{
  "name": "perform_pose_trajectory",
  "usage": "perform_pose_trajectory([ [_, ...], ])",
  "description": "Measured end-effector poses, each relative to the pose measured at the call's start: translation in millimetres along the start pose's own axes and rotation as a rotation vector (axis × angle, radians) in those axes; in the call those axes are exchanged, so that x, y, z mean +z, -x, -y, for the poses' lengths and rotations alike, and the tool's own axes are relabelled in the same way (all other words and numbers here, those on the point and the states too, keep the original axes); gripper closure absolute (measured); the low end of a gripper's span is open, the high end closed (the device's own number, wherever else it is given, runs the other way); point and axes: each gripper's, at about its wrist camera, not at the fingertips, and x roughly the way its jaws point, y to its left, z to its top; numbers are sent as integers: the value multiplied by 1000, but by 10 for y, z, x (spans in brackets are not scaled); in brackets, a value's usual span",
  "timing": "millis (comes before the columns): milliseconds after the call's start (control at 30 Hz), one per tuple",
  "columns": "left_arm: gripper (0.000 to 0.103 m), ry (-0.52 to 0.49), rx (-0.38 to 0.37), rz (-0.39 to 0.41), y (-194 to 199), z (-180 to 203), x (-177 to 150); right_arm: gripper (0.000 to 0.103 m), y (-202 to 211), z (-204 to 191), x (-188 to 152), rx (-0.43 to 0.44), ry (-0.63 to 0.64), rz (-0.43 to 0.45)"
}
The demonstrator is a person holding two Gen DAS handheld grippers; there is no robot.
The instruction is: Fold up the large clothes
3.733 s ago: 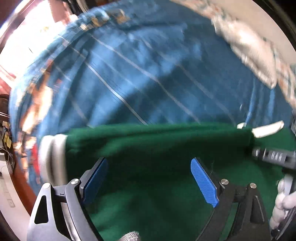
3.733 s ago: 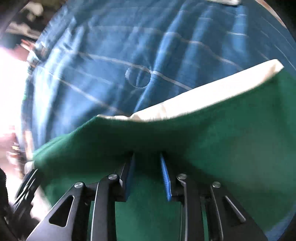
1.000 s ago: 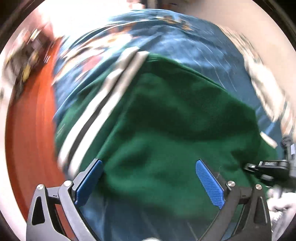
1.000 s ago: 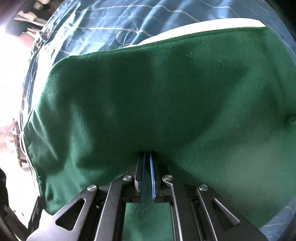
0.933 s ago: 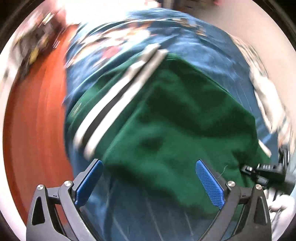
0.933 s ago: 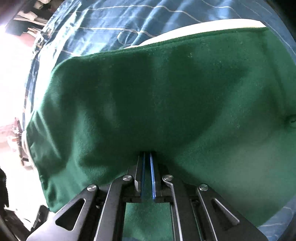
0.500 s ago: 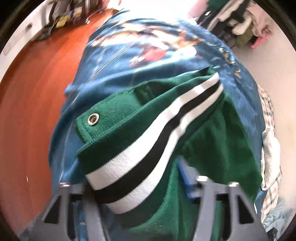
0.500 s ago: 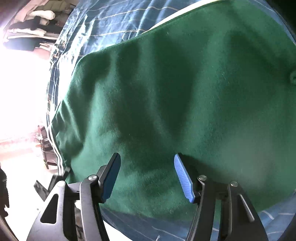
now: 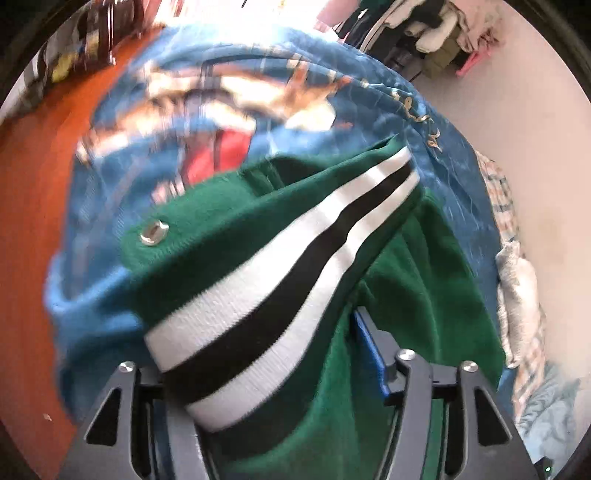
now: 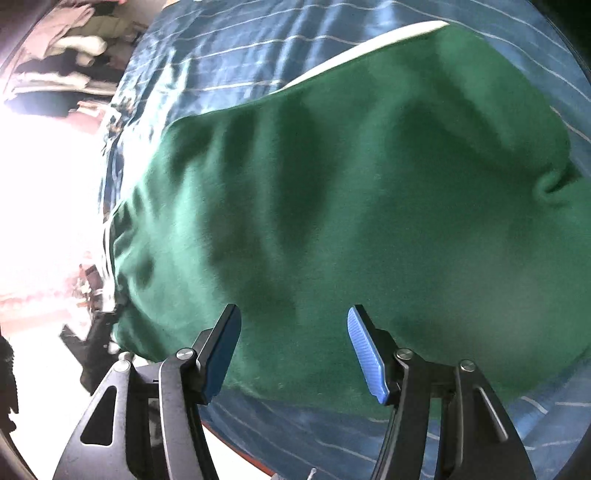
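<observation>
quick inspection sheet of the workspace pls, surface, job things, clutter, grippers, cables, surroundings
surface: blue bedspread with thin pale stripes, a colourful print on its far part.
job's things: green jacket lying on the bedspread; its striped hem, white and black, is lifted close to the left camera, a metal snap showing.
clutter: pale and checked cloths along the bed's edge by the wall.
grippers: left gripper has the hem draped between its fingers, closure unclear; right gripper open, over the jacket's near edge.
cables: nothing seen.
surroundings: reddish wood floor, white wall, clothes piled in the background.
</observation>
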Motion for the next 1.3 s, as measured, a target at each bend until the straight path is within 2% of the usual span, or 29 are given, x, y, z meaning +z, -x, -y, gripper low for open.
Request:
perform_pose_trajectory([
  [67, 43, 33, -17, 23, -25, 2, 4, 41, 6, 121, -11, -9, -29, 4],
  [100, 49, 30, 6, 29, -19, 61, 21, 41, 3, 178, -16, -12, -41, 2],
  [133, 61, 16, 24, 45, 10, 136, 38, 41, -2, 225, -21, -14, -52, 2],
  [167, 68, -1, 20, 43, 36, 220, 72, 41, 4, 296, -39, -9, -74, 3],
  [200, 70, -14, 33, 52, 78, 291, 88, 41, 18, 363, -63, 1, -97, 2],
  [300, 72, -80, 25, 108, 353, 570, 244, 41, 143, 488, -143, 33, -156, 14],
  [400, 73, -158, -9, 181, 662, 853, 532, 41, 355, 569, -238, 48, -184, 48],
  [500, 73, -277, -29, 263, 1010, 1178, 808, 40, 578, 688, -324, 41, -215, 99],
  [600, 72, -460, -36, 333, 1335, 1543, 821, 37, 705, 894, -407, 19, -268, 137],
  [667, 72, -618, -69, 333, 1458, 1919, 631, 37, 700, 1077, -470, -4, -315, 143],
  [733, 73, -699, -135, 294, 1511, 2156, 350, 37, 647, 1294, -554, -9, -369, 144],
  [800, 73, -787, -208, 218, 1487, 2436, -97, 37, 535, 1491, -641, -34, -413, 120],
  [900, 74, -895, -320, 59, 1348, 2792, -890, 37, 325, 1705, -724, 0, -435, 84],
  [1033, 74, -1046, -403, -136, 1052, 3077, -1970, 35, 201, 1869, -761, 37, -455, 83],
  [1100, 74, -1084, -414, -236, 847, 3094, -2380, 35, 182, 1954, -757, 68, -467, 76],
  [1167, 74, -1123, -392, -324, 578, 3063, -2797, 35, 173, 1996, -764, 92, -479, 72],
  [1300, 73, -1210, -259, -422, 205, 2975, -3252, 32, 230, 2076, -865, 148, -499, 44],
])
